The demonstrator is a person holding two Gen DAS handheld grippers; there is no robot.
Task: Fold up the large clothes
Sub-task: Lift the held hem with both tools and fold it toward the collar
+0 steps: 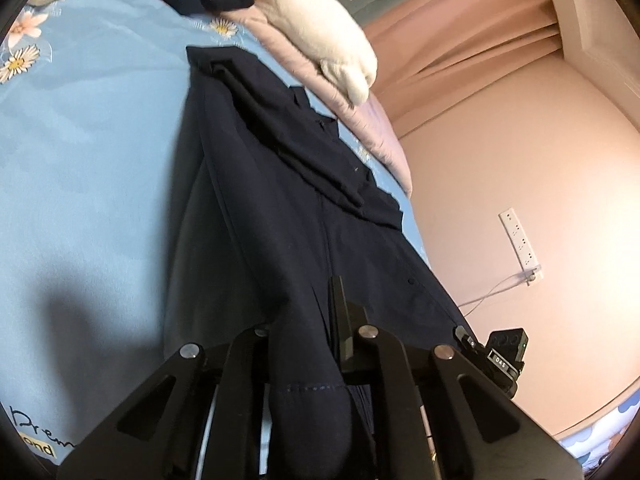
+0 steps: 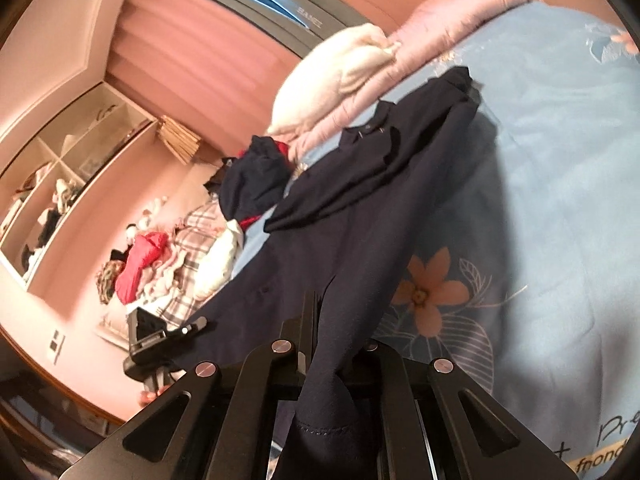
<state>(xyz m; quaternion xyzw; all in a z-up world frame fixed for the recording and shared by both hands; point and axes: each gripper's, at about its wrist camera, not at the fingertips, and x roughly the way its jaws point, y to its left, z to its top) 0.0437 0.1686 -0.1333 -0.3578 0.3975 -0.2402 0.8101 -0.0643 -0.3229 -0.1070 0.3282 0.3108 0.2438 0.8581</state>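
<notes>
I had the navy garment point(image 1: 288, 208) stretched away from both grippers across the light blue floral bedsheet point(image 1: 92, 152), its far end, collar and folded sleeve, lying flat on the bed near the pink quilt point(image 1: 360, 120) and the cream pillow point(image 1: 320, 28). The near hem was lifted off the sheet and ran straight into my tools.

My left gripper point(image 1: 320, 320) was fully closed on that hem: the fabric bunched between its fingers and spilled back over the linkage toward the camera, a stitched edge showing there. My right gripper point(image 2: 320, 320) was clamped shut the same way on the hem, cloth draped over its linkage too.

Both grippers pointed forward and somewhat downward along the garment's length, each tilted so the bed ran diagonally through its view. From the right wrist I could see the left gripper point(image 2: 192, 326) off to the side, holding the same edge of cloth, with a hand point(image 2: 154, 394) partly visible beneath it. From the left wrist, the right gripper point(image 1: 464, 336) showed at the garment's opposite corner. A pile of other clothes point(image 2: 256, 184) sat at the far side of the bed.
</notes>
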